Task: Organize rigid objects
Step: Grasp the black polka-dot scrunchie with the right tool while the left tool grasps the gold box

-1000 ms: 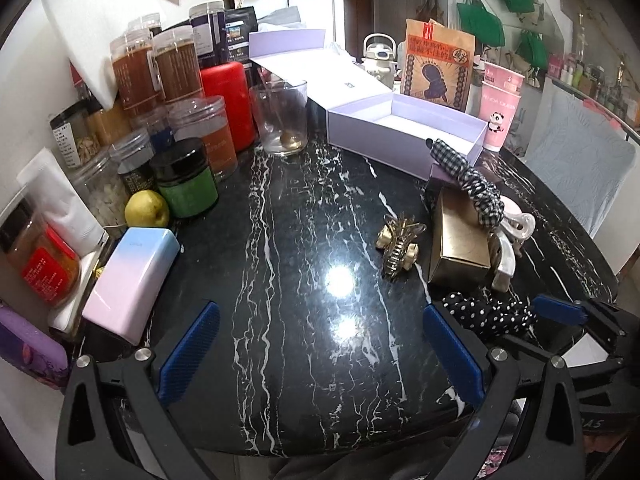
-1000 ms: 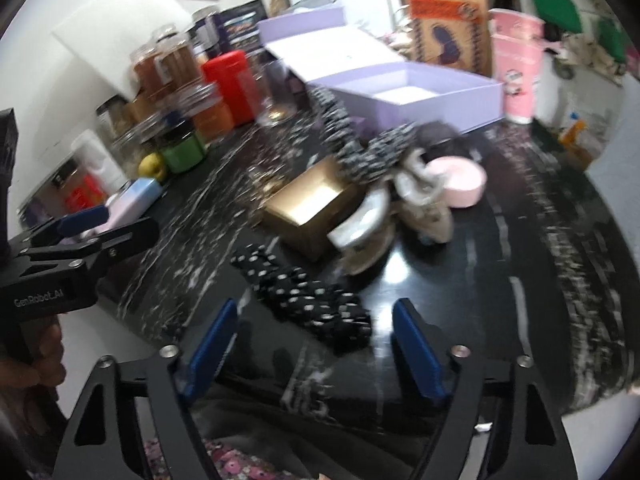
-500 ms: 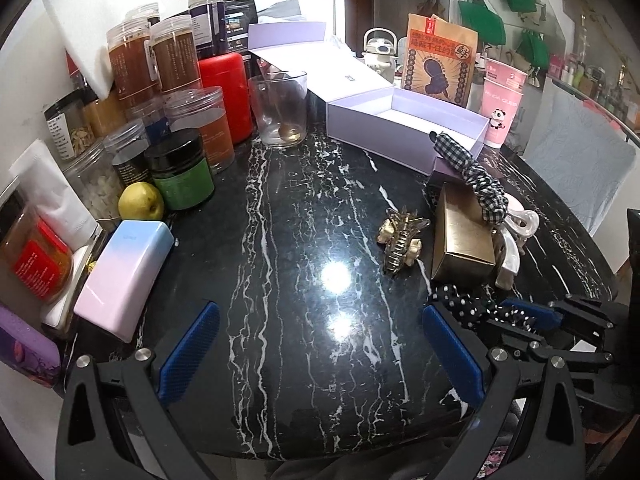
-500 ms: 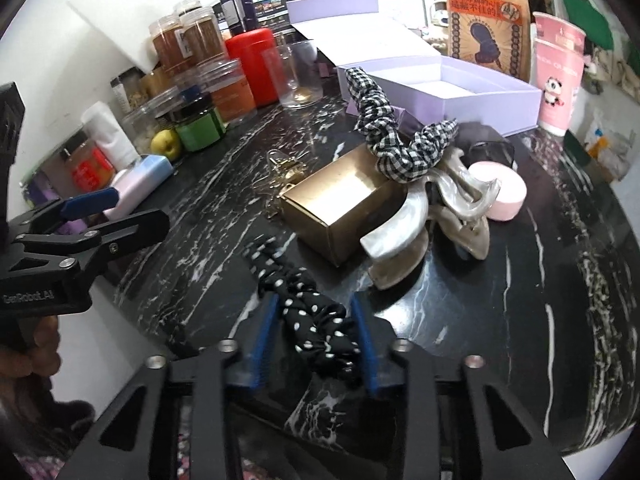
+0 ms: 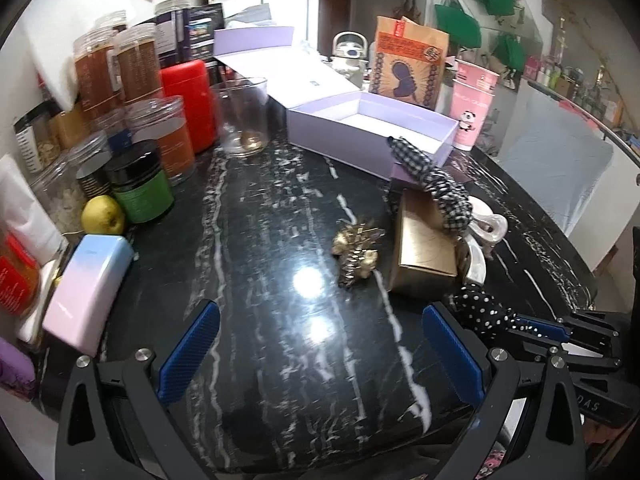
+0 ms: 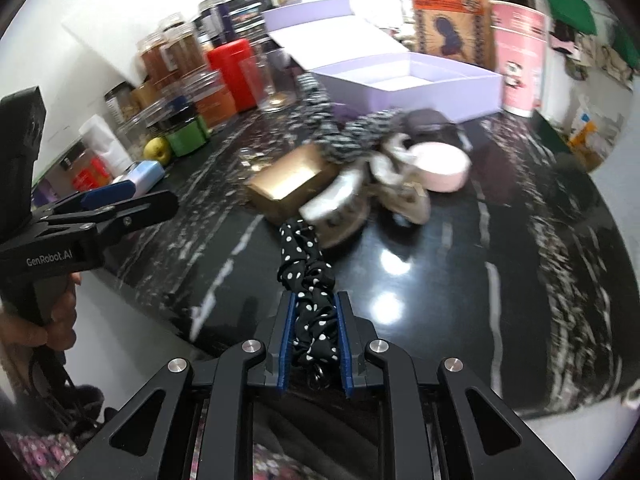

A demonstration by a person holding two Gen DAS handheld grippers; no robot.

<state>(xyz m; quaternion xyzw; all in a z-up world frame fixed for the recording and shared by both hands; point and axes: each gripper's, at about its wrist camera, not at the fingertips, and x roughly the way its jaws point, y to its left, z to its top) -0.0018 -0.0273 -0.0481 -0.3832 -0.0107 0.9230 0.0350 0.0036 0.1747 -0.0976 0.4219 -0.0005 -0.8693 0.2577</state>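
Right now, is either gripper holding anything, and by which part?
The right gripper is shut on the black polka-dot scrunchie, pinching its near end while the rest trails toward the gold box. The left gripper is open and holds nothing.

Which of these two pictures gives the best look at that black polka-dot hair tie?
The right wrist view: the polka-dot hair tie runs up the middle, pinched between the right tongs. The left wrist view shows only a small bunched part at the right edge, by those tongs.
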